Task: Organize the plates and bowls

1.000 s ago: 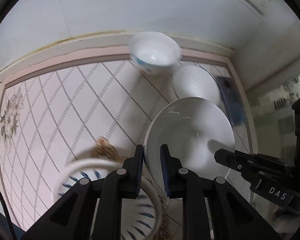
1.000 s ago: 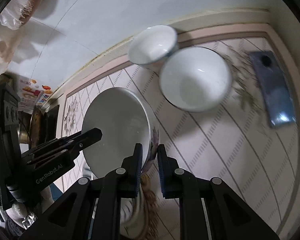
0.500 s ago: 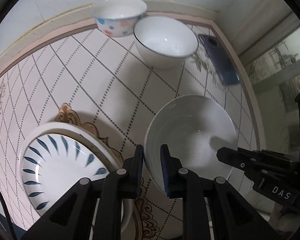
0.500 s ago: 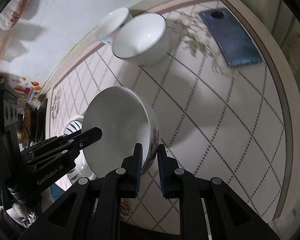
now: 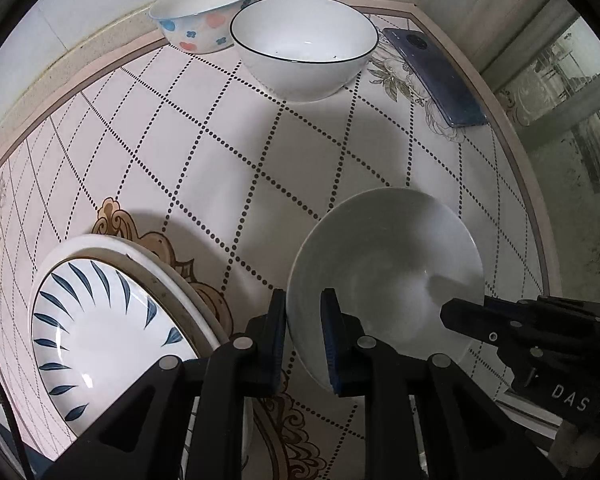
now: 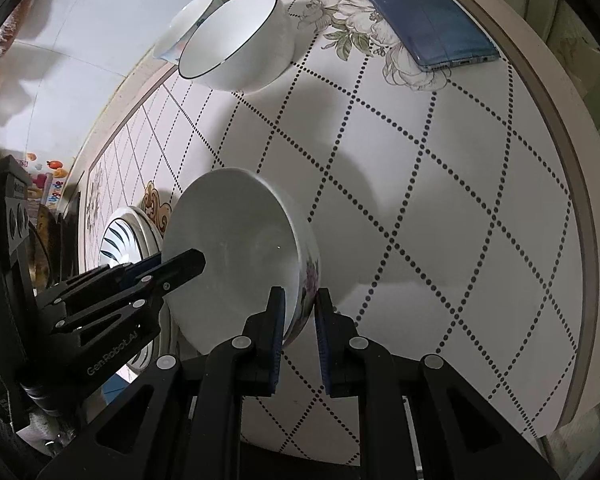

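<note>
We have the white bowl (image 5: 384, 276) pinched by its rim from two sides: our left gripper (image 5: 303, 344) is clamped on the edge at about 7 o'clock of the bowl in the left wrist view, and our right gripper (image 6: 299, 336) is clamped on the opposite edge, with one pad inside and one on the flowered outer wall. The bowl hangs tilted above the tiled worktop (image 5: 260, 152), between the blue-leaf plate (image 5: 100, 328) at 9 o'clock and open tiles at 3 o'clock; whether its base touches the surface we cannot tell.

We judge it to be glazed ceramic: stiff, fairly heavy for a rim pinch, smooth enough to slip between the pads, and likely to chip if set down hard. The rim is the only place these narrow jaws can take it, so two opposed holds seem wise to us, and any lowering should be slow and level.

At 12 o'clock stand a black-rimmed bowl (image 5: 304, 48) and, just beside it, a spotted bowl (image 5: 204, 16); a blue phone (image 5: 440, 76) lies at 1 o'clock.

Readable writing: "DAS" on the right gripper's body in the left view, and "GenRobot.AI" on the left gripper's body in the right view.
</note>
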Available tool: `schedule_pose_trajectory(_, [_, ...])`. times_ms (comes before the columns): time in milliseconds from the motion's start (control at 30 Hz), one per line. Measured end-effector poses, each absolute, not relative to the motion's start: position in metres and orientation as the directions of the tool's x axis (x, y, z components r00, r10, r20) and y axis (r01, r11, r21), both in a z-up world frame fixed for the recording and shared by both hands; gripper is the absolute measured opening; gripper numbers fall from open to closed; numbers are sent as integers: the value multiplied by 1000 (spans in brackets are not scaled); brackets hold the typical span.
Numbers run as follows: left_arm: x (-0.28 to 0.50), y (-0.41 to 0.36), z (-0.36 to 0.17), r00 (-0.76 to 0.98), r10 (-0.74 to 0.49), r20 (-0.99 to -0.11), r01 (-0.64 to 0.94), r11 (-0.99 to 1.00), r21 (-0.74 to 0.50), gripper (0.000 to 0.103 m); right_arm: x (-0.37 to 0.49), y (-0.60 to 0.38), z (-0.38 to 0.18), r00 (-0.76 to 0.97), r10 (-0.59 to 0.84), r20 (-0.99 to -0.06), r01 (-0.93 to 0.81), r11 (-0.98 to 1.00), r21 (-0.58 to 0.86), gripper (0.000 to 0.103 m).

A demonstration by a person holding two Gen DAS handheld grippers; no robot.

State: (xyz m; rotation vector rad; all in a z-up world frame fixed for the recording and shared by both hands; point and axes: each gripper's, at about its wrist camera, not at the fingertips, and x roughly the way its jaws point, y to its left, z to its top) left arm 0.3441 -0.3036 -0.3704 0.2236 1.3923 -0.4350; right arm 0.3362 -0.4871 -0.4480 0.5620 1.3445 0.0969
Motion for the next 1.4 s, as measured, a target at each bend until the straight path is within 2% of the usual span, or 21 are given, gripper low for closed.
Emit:
schedule_pose_trajectory(367, [345, -309, -375, 87, -141, -986, 428, 899, -91, 15, 339, -491, -448, 235, 393, -889, 247, 860, 446, 17])
schedule_pose_trajectory(533, [347, -293, -334, 97, -198, -975, 408, 902, -143, 18, 341, -504, -438, 202, 448, -871, 271, 829, 489, 20])
schedule_pose_trajectory(567, [351, -290, -325, 105, -211, -972, 402, 903, -152, 21, 341, -508, -432, 212, 454, -866, 274, 823, 498, 23])
schedule_pose_trajectory(600, [358, -288, -317, 116, -220, -969, 394, 905, -158, 29, 344, -514, -422, 229, 457, -859, 279, 815, 508, 31])
schedule_pose_trajectory(633, [368, -285, -309, 129, -234, -964, 379, 910, -170, 34, 347, -520, -414, 247, 460, -853, 279, 809, 517, 36])
schedule_pose_trajectory(700, [390, -281, -302, 144, -253, -957, 350, 917, -189, 34, 361, -532, -396, 302, 468, -831, 271, 793, 545, 51])
schedule_pose_trajectory(867, [461, -287, -314, 138, -266, -954, 247, 942, -227, 34, 415, -551, -381, 401, 429, -809, 266, 791, 551, 52])
schedule_pose_trajectory(1100, [522, -310, -348, 76, -228, -971, 228, 952, -206, 34, 494, -560, -414, 407, 415, -814, 323, 768, 553, 52])
schedule_pose_trajectory(1200, [533, -316, -362, 67, -206, -976, 233, 955, -185, 34, 511, -557, -430, 392, 439, -809, 332, 753, 569, 51])
schedule_pose_trajectory(1233, [534, -317, -365, 70, -212, -975, 235, 953, -191, 26, 516, -557, -434, 389, 440, -810, 333, 752, 569, 49])
schedule_pose_trajectory(1267, [535, -317, -367, 74, -212, -974, 240, 952, -189, 17, 520, -555, -438, 383, 439, -813, 331, 756, 564, 40])
schedule_pose_trajectory(1300, [535, -318, -369, 71, -210, -975, 248, 950, -187, 10, 523, -553, -441, 378, 438, -815, 330, 759, 561, 26])
schedule_pose_trajectory(1333, [535, -319, -371, 70, -213, -975, 257, 948, -189, 8, 526, -552, -443, 379, 440, -814, 327, 759, 563, 19])
schedule_pose_trajectory(1400, [534, -321, -370, 87, -203, -975, 268, 948, -173, 8, 529, -550, -444, 380, 424, -822, 317, 775, 546, 15])
